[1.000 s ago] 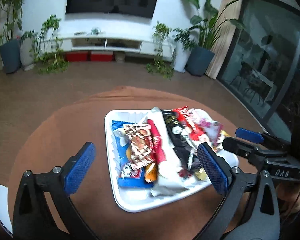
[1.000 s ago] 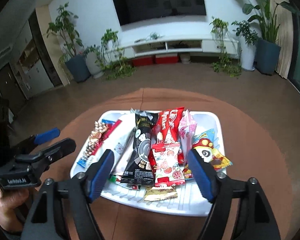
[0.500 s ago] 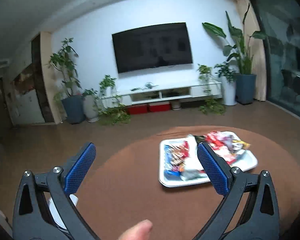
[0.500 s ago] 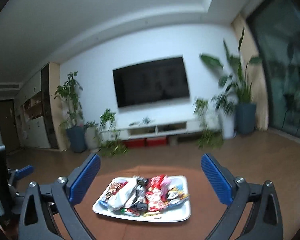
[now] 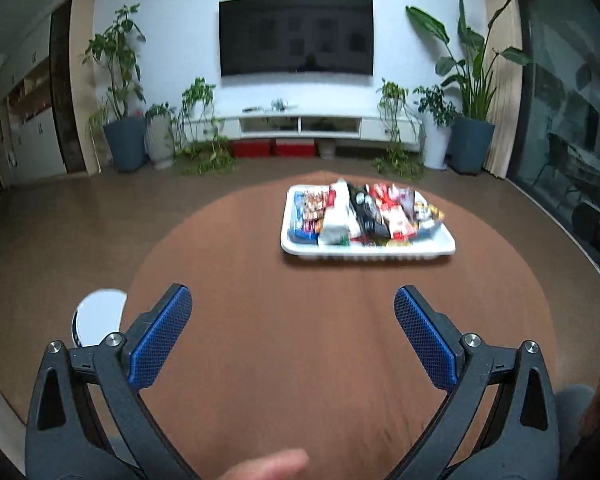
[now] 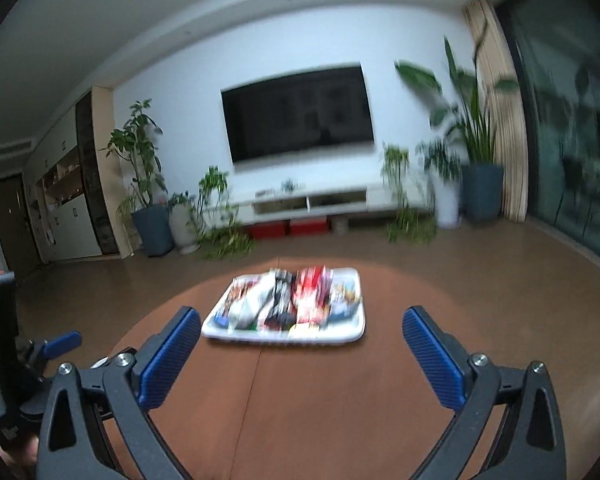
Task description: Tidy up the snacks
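A white tray [image 5: 368, 251] full of several colourful snack packets [image 5: 364, 216] sits on the far part of the round brown table [image 5: 320, 360]. My left gripper [image 5: 292, 320] is open over the near table, well short of the tray, with nothing between its blue pads. The right wrist view shows the same tray [image 6: 284, 334] and snack packets [image 6: 292, 300], a little blurred. My right gripper [image 6: 302, 344] stands wide open and empty, also back from the tray. The left gripper's handle [image 6: 40, 356] shows at the right wrist view's left edge.
A white round object [image 5: 98, 316] lies beyond the table's left edge. A fingertip [image 5: 272, 466] shows at the bottom of the left wrist view. Behind are a wall television [image 5: 296, 36], a low white cabinet [image 5: 312, 124], potted plants [image 5: 468, 120] and a glass door [image 5: 572, 120].
Both grippers have pulled back from right over the tray, which now looks small and far. The right jaws opened wider. Both views tilted up and now show the room.
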A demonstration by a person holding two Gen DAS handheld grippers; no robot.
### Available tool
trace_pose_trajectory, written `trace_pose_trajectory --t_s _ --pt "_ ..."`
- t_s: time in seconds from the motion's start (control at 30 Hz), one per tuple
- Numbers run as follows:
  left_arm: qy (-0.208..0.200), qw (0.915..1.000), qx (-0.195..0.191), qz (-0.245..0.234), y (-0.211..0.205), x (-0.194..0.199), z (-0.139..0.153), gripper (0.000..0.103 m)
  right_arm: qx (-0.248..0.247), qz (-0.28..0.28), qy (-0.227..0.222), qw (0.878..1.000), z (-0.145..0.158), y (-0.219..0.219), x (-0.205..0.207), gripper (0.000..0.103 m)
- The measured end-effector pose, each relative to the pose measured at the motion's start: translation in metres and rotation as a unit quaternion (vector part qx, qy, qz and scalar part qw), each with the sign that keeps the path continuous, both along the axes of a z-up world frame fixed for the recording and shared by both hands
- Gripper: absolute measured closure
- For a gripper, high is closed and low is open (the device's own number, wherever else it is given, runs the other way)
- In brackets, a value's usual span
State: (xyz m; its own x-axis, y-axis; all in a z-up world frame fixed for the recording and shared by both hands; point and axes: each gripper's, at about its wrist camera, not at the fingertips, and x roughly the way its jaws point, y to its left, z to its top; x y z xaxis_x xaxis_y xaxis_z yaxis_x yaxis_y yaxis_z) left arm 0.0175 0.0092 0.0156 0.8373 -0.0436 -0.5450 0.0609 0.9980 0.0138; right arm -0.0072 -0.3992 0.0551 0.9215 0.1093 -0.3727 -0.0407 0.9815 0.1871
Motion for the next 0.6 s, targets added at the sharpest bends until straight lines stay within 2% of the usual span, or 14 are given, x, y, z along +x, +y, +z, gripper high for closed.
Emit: trace_pose_trajectory --t_s 0.27,0.47,0.6 --pt "0.064 0.9979 0.001 -0.011 -0.006 -0.024 -0.044 0.000 -0.043 -0.029 0.082 0.995 -0.053 0.018 -0.022 0.000" --pt "0.086 0.9962 -0.008 -0.012 -0.002 -0.020 -0.056 0.000 -0.049 -0.040 0.101 0.993 -0.062 0.020 -0.029 0.000" --pt "0.095 0.9954 -0.008 -0.009 -0.003 -0.002 -0.063 0.000 -0.055 -0.045 0.115 0.991 -0.064 0.020 -0.027 0.000"
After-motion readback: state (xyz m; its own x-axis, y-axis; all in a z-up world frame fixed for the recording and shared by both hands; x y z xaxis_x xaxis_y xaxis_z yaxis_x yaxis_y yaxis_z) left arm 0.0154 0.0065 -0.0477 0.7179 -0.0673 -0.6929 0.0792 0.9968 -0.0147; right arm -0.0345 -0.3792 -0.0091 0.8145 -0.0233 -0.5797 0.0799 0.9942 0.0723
